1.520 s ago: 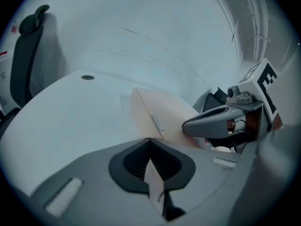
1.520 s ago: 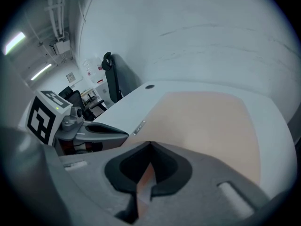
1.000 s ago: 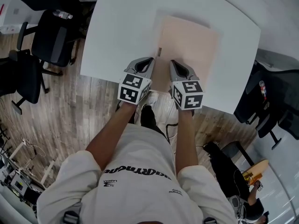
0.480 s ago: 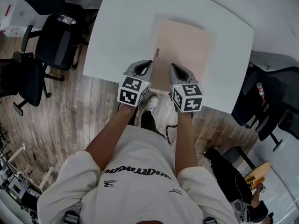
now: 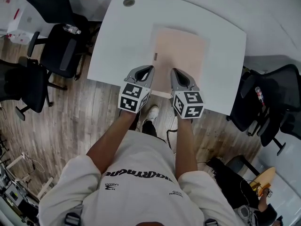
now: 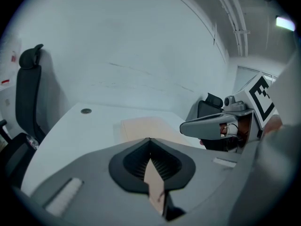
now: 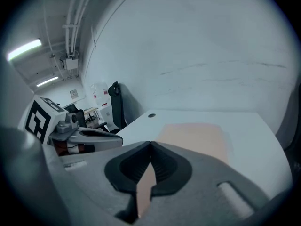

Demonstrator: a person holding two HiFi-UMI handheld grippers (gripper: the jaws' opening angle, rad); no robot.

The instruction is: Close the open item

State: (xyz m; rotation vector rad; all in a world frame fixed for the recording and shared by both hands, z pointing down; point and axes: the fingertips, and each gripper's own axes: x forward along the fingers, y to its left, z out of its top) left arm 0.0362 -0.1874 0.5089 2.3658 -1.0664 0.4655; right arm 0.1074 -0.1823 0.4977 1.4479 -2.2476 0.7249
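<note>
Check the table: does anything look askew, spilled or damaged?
Nothing stands out. The flat beige item lies flat on the white table, roughly square to its edges, with no spill or damage visible.

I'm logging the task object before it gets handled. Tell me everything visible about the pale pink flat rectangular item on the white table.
The pale pink flat rectangular item looks like thin card or a folder, lying flat on the white table, its near edge close to the table's near edge. A small dark mark sits on its left edge. No raised flap shows. The left gripper and right gripper, jaws together, hover over its near end; contact cannot be told.
</note>
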